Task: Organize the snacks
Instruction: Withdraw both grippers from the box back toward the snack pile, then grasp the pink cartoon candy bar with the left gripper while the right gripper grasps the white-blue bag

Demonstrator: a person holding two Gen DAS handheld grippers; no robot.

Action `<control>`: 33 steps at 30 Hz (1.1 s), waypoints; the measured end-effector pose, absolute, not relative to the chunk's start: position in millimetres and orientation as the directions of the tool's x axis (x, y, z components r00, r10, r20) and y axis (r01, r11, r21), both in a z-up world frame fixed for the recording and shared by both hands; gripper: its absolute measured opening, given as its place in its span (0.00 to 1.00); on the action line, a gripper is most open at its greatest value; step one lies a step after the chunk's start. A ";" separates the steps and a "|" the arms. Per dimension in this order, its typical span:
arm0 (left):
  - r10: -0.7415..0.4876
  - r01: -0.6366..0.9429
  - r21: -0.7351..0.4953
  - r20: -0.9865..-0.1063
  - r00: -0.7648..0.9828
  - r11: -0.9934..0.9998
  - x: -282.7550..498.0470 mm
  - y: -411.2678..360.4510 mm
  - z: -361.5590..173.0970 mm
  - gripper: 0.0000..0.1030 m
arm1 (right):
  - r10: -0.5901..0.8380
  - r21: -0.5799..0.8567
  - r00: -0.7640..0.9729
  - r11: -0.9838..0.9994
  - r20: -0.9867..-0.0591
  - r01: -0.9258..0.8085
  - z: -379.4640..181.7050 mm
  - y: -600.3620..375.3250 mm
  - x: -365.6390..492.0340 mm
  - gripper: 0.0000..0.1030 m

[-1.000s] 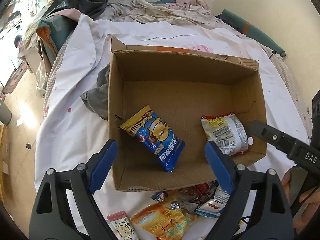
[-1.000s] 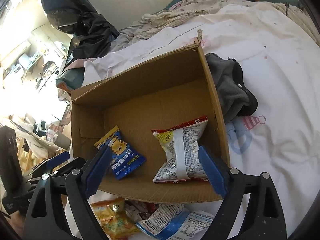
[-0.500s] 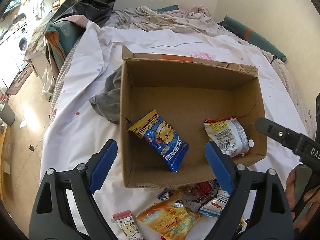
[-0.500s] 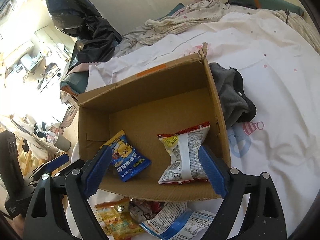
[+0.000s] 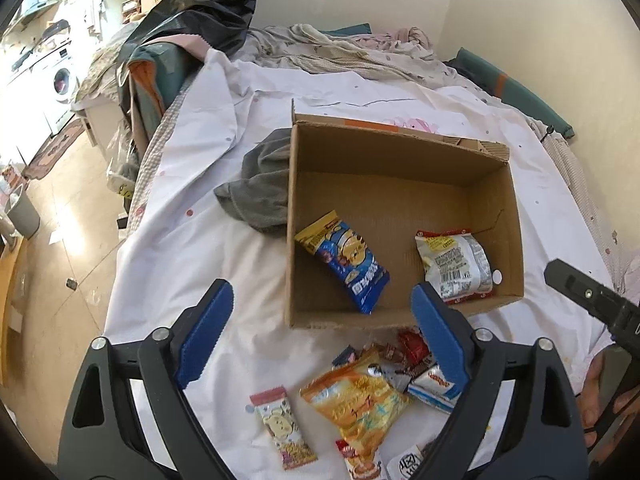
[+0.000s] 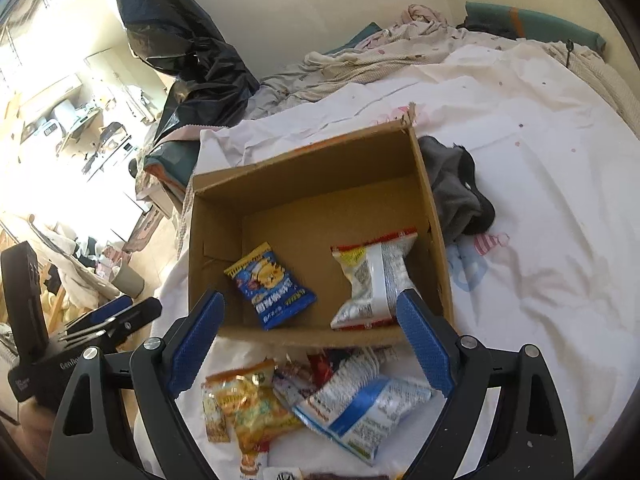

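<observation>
An open cardboard box (image 5: 400, 132) (image 6: 312, 160) lies on the white bedsheet. Inside it are a blue snack bag (image 5: 344, 260) (image 6: 272, 284) and a silver-and-red snack bag (image 5: 456, 264) (image 6: 372, 280). In front of the box lies a heap of loose snacks: an orange bag (image 5: 356, 400) (image 6: 248, 400), a pink cartoon packet (image 5: 280, 424), a blue-and-white bag (image 6: 360, 404) and small red wrappers (image 5: 412, 348). My left gripper (image 5: 322, 316) hovers above the box's near wall, its jaws opening with nothing between them. My right gripper (image 6: 310, 320) is open and empty over the same wall.
A grey garment (image 5: 260, 192) (image 6: 452, 192) lies against the box's side. Crumpled bedding (image 5: 340, 48) and a black plastic bag (image 5: 200, 8) are at the bed's far end. The bed's left edge drops to the floor (image 5: 60, 248). A hand (image 5: 600, 392) holds the other gripper at the right.
Both grippers have pulled back and risen from the box, so it looks smaller and more of the snack heap shows. The left jaws stand slightly wider.
</observation>
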State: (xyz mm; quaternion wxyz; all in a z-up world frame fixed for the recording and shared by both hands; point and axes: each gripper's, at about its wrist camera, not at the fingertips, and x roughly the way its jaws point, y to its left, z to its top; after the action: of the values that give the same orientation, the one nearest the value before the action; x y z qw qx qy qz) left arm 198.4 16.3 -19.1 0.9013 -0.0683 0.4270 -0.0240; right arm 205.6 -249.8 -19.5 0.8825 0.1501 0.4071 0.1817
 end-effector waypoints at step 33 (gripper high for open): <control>-0.104 -0.299 -0.179 -0.963 0.249 0.937 154.3 45.3 -132.9 0.74 | 0.415 0.486 0.488 0.874 -0.768 0.022 -70.5 -288.9 168.8 0.96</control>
State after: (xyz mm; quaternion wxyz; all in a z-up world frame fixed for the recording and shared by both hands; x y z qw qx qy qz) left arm 154.3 45.3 -132.9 0.7726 -0.1655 0.6097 0.0631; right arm 168.8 -288.9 -70.5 0.8336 0.2221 0.4918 0.1178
